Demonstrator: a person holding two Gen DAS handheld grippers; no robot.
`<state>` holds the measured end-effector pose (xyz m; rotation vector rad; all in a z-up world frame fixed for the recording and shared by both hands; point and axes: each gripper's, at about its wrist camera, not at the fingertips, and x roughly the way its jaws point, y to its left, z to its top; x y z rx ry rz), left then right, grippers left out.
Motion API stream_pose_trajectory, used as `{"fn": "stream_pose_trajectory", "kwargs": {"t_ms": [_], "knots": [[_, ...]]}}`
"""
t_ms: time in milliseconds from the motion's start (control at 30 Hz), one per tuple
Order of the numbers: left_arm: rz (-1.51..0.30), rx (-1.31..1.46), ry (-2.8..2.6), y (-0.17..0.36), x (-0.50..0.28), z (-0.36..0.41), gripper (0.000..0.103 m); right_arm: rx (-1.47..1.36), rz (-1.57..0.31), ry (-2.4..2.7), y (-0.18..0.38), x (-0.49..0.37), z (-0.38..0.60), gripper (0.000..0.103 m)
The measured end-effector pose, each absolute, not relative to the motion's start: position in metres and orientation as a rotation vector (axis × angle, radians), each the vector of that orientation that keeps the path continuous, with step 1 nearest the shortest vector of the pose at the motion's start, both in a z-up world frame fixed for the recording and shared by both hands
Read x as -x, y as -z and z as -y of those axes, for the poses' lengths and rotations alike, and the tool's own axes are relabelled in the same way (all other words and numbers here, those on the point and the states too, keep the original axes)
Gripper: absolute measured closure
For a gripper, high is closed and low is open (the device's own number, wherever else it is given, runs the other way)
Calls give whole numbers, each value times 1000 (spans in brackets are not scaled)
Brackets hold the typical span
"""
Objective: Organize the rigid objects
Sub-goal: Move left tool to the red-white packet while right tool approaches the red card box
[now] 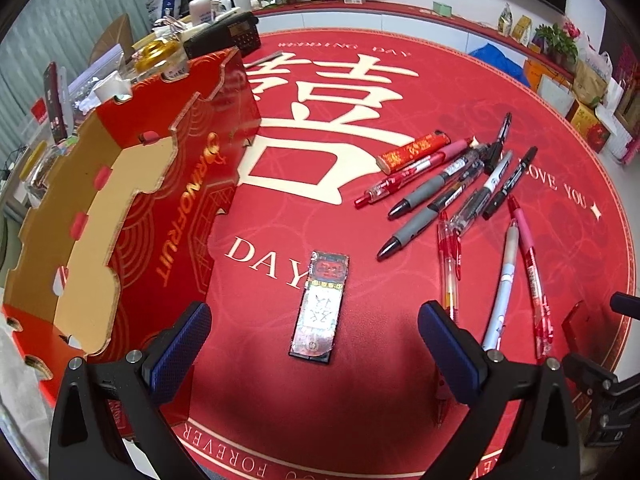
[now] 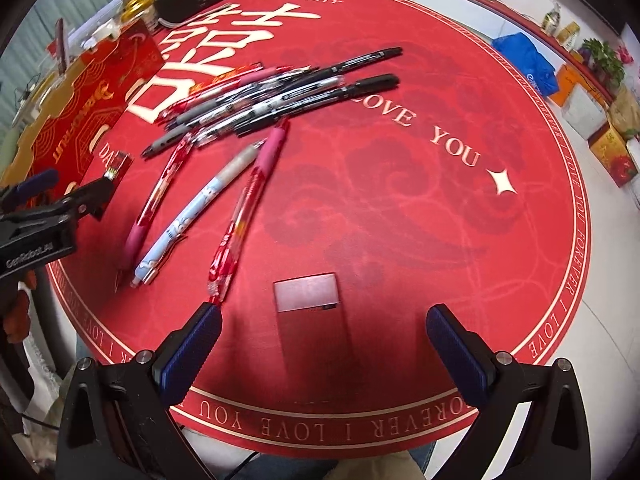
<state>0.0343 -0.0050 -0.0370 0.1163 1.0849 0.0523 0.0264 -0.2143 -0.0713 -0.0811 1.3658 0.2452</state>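
The left gripper (image 1: 314,344) hangs over the round red mat (image 1: 360,400) with its fingers (image 1: 182,344) wide apart and nothing between them. A small flat card (image 1: 319,303) lies on the mat just ahead of it. A red cardboard box (image 1: 132,216) stands open to the left. A heap of pens (image 1: 452,184) lies to the right. The right gripper (image 2: 324,344) is spread wide too, over a small dark red box (image 2: 307,291) on the worktop.
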Motion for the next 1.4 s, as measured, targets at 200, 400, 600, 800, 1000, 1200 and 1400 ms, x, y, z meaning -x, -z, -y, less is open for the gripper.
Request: {"fn": "stream_pose_trajectory", "kwargs": {"t_ms": [200, 400, 600, 800, 1000, 1200, 1400], "knots": [[-1106, -118, -26, 51, -41, 4, 0, 90, -1379, -243, 78, -28, 212, 0], [-1110, -174, 56, 59, -46, 7, 0, 109, -1392, -237, 86, -29, 211, 0], [-1118, -140, 162, 63, -52, -1, 0, 145, -1378, -244, 90, -32, 205, 0], [-1052, -99, 163, 65, -46, -7, 0, 152, -1366, -259, 90, -32, 206, 0], [-1064, -99, 160, 64, -48, -6, 0, 159, -1378, -259, 89, -27, 205, 0], [-1067, -103, 164, 65, -51, -5, 1, 170, -1375, -269, 88, -20, 203, 1], [-1072, -134, 215, 59, -45, 8, 32, 201, -1355, -317, 76, -8, 192, 36]]}}
